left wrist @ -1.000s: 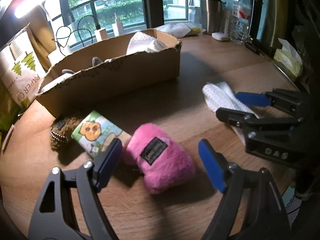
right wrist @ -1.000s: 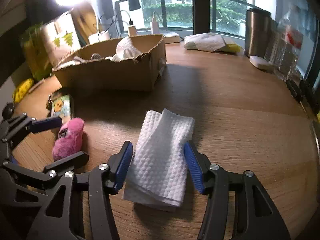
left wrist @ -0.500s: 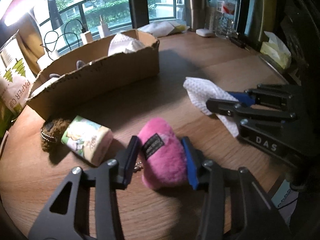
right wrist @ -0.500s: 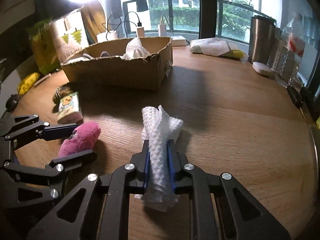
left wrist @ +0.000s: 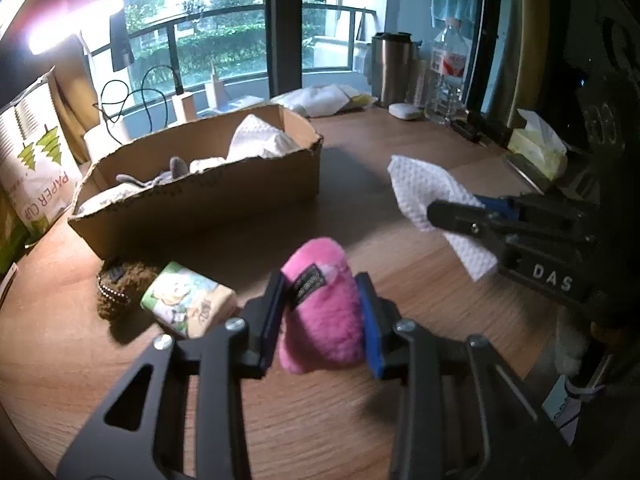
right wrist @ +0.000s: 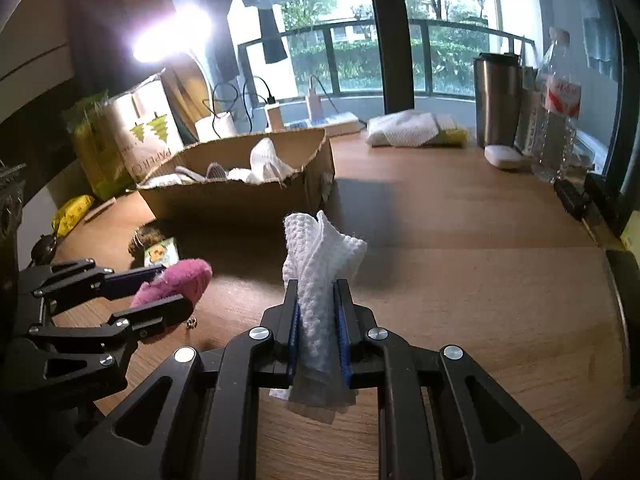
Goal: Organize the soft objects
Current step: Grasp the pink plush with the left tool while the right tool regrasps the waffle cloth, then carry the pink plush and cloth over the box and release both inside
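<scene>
My left gripper (left wrist: 322, 314) is shut on a pink plush toy (left wrist: 320, 320) and holds it just above the wooden table (left wrist: 360, 160). My right gripper (right wrist: 318, 320) is shut on a folded white waffle cloth (right wrist: 320, 256), which is lifted and sticks up between the pads. The same cloth (left wrist: 424, 192) shows at the right of the left wrist view. An open cardboard box (left wrist: 208, 192) with white cloths and a grey item in it stands behind. A small printed tissue pack (left wrist: 188, 300) and a brown plush (left wrist: 120, 288) lie in front of the box.
A paper-cup bag (left wrist: 36, 168) stands left of the box. At the back are a steel tumbler (right wrist: 496, 104), a water bottle (right wrist: 560, 112), a white cloth pile (right wrist: 412, 130) and chargers with cables. A tissue box (left wrist: 536, 152) sits at the right edge.
Both grippers closed: the left on the pink plush, the right on the white cloth. Both then rose, lifting their objects off the table.
</scene>
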`<state>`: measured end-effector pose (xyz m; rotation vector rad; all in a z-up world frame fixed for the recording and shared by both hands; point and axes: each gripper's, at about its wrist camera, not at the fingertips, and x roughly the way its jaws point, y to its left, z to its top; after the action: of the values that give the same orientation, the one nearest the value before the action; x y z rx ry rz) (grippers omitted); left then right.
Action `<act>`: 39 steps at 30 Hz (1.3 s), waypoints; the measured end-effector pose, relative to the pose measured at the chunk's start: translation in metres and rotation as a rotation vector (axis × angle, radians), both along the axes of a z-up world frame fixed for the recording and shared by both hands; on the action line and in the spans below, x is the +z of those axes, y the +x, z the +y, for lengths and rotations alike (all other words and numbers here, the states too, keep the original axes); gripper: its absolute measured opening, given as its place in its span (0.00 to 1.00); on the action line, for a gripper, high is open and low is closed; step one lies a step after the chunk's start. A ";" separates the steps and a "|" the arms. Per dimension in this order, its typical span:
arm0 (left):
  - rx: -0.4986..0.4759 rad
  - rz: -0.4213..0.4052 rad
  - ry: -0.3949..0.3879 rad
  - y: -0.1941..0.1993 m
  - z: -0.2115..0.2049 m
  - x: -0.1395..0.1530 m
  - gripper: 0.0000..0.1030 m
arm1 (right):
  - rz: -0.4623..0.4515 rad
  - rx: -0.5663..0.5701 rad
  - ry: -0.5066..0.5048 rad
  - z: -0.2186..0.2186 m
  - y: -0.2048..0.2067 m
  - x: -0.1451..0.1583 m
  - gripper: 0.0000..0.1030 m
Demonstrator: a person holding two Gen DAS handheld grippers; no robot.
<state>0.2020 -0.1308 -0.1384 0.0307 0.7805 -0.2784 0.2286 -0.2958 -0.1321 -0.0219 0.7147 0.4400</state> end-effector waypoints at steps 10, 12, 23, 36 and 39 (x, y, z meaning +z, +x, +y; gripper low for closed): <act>0.030 -0.063 -0.039 -0.002 0.024 0.028 0.35 | -0.048 0.026 0.009 0.014 -0.002 0.025 0.17; 0.043 -0.074 -0.044 -0.002 0.032 0.033 0.35 | -0.059 0.029 0.012 0.017 -0.002 0.029 0.17; 0.092 -0.133 -0.088 0.007 0.082 0.052 0.35 | -0.092 0.045 0.013 0.046 0.008 0.045 0.17; 0.123 -0.181 -0.138 0.030 0.117 0.065 0.35 | -0.120 0.066 -0.016 0.077 0.032 0.062 0.17; 0.129 -0.194 -0.142 0.037 0.122 0.069 0.35 | -0.125 0.069 -0.014 0.081 0.039 0.065 0.17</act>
<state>0.2392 -0.0085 -0.0691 -0.1247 0.5657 -0.2043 0.2679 -0.2144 -0.0666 -0.0870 0.5956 0.4953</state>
